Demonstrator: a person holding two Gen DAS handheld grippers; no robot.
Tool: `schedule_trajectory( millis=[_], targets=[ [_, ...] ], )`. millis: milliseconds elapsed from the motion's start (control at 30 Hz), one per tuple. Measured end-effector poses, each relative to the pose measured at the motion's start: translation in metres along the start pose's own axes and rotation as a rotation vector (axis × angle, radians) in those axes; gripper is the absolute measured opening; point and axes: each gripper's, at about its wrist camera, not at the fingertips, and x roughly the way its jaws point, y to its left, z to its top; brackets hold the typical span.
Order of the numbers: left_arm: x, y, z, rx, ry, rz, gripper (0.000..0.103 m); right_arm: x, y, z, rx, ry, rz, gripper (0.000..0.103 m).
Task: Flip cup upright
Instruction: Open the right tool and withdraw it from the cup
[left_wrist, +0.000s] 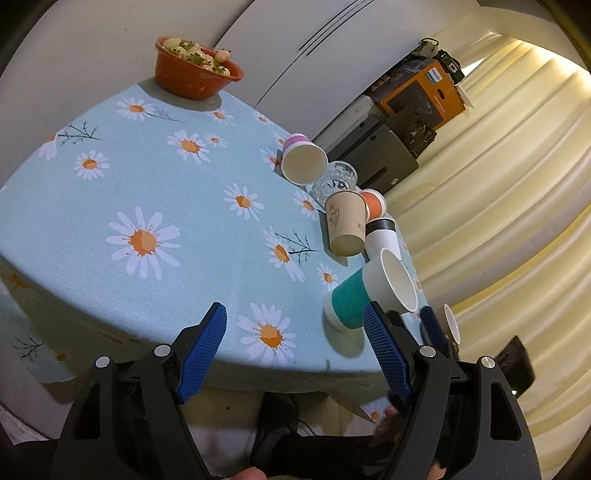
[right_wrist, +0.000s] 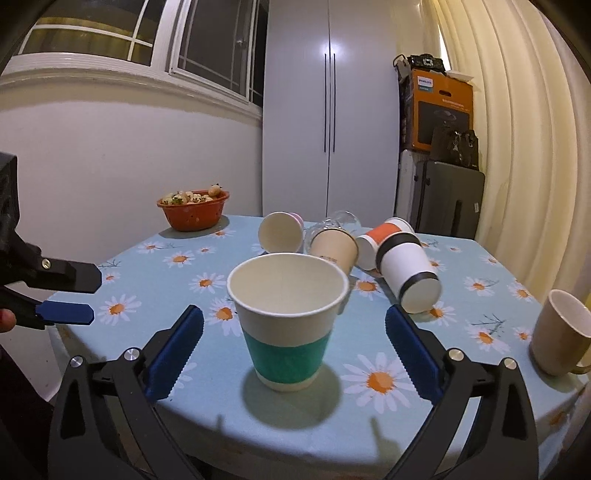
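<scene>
Teal cup (right_wrist: 287, 325) upright between right gripper's (right_wrist: 295, 343) fingers (untouched).

warm indoor light, fisheye-warped edges

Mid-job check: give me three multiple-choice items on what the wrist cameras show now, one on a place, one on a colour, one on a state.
1. Where does the red bowl of fruit stand?
A. at the far left of the table, near the wall
B. between the right gripper's fingers
C. on the floor

2. What colour is the band on the cup nearest the right gripper?
A. orange
B. teal
C. black

3. How does that teal-banded cup stand?
A. on its side
C. upside down
B. upright, mouth up

Key: 1 A, the bowl sits on the cloth by the white wall, beyond the cups. 2 B, a teal band wraps its lower half. 3 B, its open mouth faces up and its base rests on the tablecloth, with the right gripper's fingers spread clear on both sides.
</scene>
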Motion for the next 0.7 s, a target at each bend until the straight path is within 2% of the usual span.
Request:
schedule_trajectory(
  millis=[100,167,233,433,533,700],
  targets=[
    [-0.003,-0.004,-0.001,0.022,-0.009,0.016,0.075,-0.013,-0.005,0.002,0.032,0.019,-0.002,0.098],
    [-0.005,-0.007,-0.003,0.038,-0.019,0.037,0.082,-0.024,-0.009,0.004,0.046,0.011,-0.019,0.098],
    [-0.007,-0.009,-0.004,0.054,-0.034,0.050,0.083,-0.035,-0.012,0.008,0.052,0.003,-0.020,0.098],
    [-0.012,-0.019,-0.010,0.113,-0.047,0.056,0.084,-0.058,-0.020,0.017,0.013,-0.001,-0.044,0.098],
    [-0.016,-0.025,-0.013,0.140,-0.068,0.057,0.096,-0.073,-0.025,0.022,0.008,-0.006,-0.070,0.098],
    [-0.019,-0.037,-0.020,0.209,-0.083,0.071,0.096,-0.096,-0.027,0.026,-0.038,-0.038,-0.068,0.098]
  ],
)
